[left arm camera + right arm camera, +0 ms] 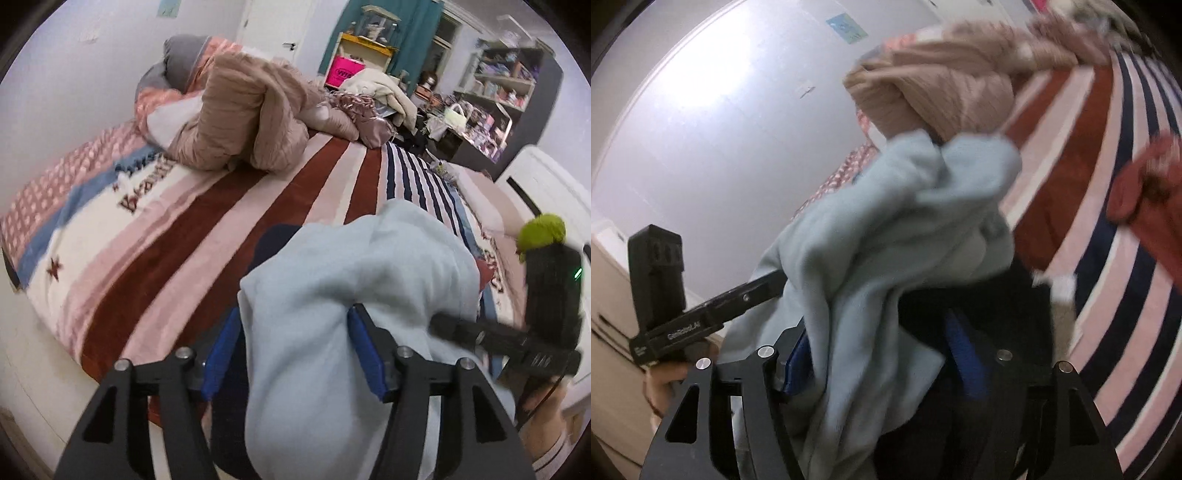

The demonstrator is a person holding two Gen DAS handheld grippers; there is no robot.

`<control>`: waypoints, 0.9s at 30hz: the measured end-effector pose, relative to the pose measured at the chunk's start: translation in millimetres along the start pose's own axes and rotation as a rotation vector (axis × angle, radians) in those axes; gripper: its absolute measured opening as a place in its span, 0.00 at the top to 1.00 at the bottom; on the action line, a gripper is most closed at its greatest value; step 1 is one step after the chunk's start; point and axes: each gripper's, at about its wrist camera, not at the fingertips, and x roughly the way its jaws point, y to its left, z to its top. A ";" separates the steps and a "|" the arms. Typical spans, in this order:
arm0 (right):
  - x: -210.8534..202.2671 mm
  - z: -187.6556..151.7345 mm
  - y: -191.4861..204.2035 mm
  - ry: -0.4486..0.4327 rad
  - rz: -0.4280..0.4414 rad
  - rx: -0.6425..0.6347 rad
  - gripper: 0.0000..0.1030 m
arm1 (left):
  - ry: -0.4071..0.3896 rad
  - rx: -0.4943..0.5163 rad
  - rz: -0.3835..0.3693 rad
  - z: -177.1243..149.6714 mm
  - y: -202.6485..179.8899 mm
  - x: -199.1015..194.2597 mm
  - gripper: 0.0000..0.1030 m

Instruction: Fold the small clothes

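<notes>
A pale blue garment (332, 295) with a dark navy part hangs bunched between my left gripper's (291, 347) blue-padded jaws, held above the striped bed cover (177, 240). The same pale blue garment (886, 236) drapes over my right gripper (882, 362), whose blue pads press into the cloth; its dark navy part (979, 317) lies on the right finger. Each gripper shows in the other's view: the right gripper body (546, 317) at the right, the left gripper body (665, 302) at the left. Both hold the garment up off the bed.
A tan quilted duvet (243, 110) and pillows are heaped at the bed's far end. A red garment (1152, 192) lies on the striped cover. Cluttered shelves (498, 92) and a white cabinet (546, 184) stand beyond the bed. A white wall (701, 129) runs along one side.
</notes>
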 end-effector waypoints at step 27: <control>-182.7 -113.7 -29.2 -0.130 -0.170 0.000 0.35 | -0.277 0.077 -0.118 -103.8 -161.5 -87.6 0.23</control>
